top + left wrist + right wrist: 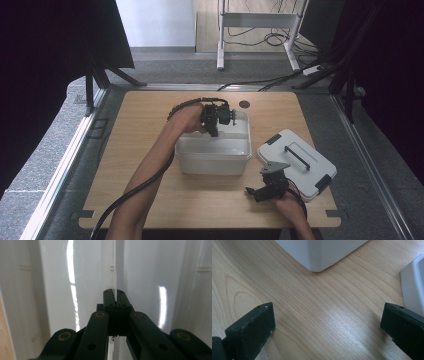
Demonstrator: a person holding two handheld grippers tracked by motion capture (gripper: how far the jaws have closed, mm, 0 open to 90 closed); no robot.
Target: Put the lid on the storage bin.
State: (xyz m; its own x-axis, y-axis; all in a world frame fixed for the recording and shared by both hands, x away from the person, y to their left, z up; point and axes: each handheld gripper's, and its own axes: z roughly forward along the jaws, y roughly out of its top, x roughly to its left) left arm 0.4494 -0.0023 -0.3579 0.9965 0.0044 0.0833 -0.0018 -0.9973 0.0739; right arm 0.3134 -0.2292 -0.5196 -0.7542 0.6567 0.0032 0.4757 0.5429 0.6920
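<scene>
Here your table (pixel 150 200) is a light wooden top with rounded corners, set on grey carpet between dark curtains on either side, with a white frame and loose cables on the floor beyond the far edge. Near the middle of the table stands the white bin (pixel 214 156), open at the top. Just beside it, towards the right edge and the near right corner, lies the white lid (pixel 296 162), flat, with its handle and dark clips facing up.

Your left forearm runs from the near edge diagonally up to the bin's far left part, and the hand tips the left tool (pixel 212 120) downward over the bin's far rim. In the left gripper view that tool (pixel 115 302) is clenched on a thin white plastic edge of the bin, the jaws pressed together with the edge between them.

Your right hand sits low by the near edge, in front of the lid, holding the right tool (pixel 251 192) level and pointing left over bare wood. In the right gripper view it is released, jaws wide apart above the table, with a corner of the bin (pixel 319 253) ahead and the lid's edge (pixel 413 282) at the right.
</scene>
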